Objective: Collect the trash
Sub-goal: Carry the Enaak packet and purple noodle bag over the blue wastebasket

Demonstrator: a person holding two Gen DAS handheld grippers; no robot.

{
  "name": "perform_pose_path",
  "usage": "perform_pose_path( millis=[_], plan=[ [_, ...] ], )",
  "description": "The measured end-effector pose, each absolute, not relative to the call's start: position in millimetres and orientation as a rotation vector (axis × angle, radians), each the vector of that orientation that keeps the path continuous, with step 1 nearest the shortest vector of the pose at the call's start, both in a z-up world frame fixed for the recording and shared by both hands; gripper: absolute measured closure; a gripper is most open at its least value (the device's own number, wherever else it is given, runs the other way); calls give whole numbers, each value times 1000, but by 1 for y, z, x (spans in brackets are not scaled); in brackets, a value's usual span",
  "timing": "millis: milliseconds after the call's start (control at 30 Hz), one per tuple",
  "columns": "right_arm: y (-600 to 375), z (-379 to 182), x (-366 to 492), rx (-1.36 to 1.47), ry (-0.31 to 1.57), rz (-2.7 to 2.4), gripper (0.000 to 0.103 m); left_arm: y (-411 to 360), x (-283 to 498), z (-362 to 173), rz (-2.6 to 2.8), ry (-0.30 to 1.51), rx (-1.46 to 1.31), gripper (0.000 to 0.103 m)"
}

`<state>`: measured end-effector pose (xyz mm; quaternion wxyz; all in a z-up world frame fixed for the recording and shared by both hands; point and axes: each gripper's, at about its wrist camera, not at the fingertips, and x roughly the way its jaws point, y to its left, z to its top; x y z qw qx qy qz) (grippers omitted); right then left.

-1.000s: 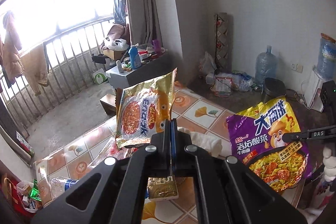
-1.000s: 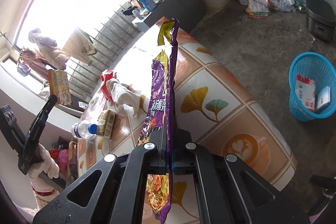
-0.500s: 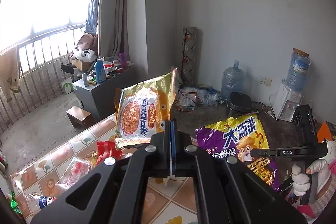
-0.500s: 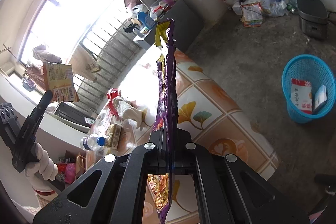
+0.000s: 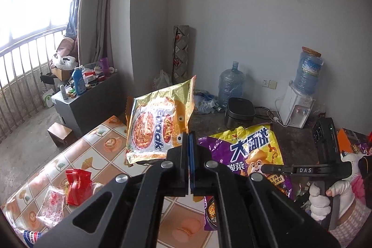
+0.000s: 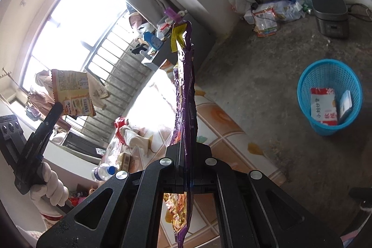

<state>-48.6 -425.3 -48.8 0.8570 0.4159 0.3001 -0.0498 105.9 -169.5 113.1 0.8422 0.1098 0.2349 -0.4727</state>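
Holding one crinkled snack wrapper in each closed claw, above the tiled table (image 5: 93, 155).

Left gripper (image 5: 188, 138): jaws clamped tight on the lower right corner of a shiny gold foil noodle packet (image 5: 158, 127) with a red-orange noodle picture and blue lettering; it stands upright, creased. Right gripper (image 6: 186, 150): jaws pinched on a purple and yellow plastic noodle bag (image 6: 184, 94), seen edge-on, wrinkled. A blue mesh plastic bin (image 6: 330, 94) sits on the concrete floor, well apart.
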Motion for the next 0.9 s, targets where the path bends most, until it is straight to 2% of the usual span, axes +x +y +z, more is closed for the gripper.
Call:
perform_pose_path(
  millis=[267,567,900],
  plan=[
    [-470,-57,-84,970,556,-236,103,-247,106,99,-1193,617,201,103],
    [-551,-67,-147,990,474,-662,103,-367,108,70,-1374,762,205,103],
    [-603,-139,-121,1030,559,-815,103,-503,87,-12,-1483,945,340,102]
  ],
)
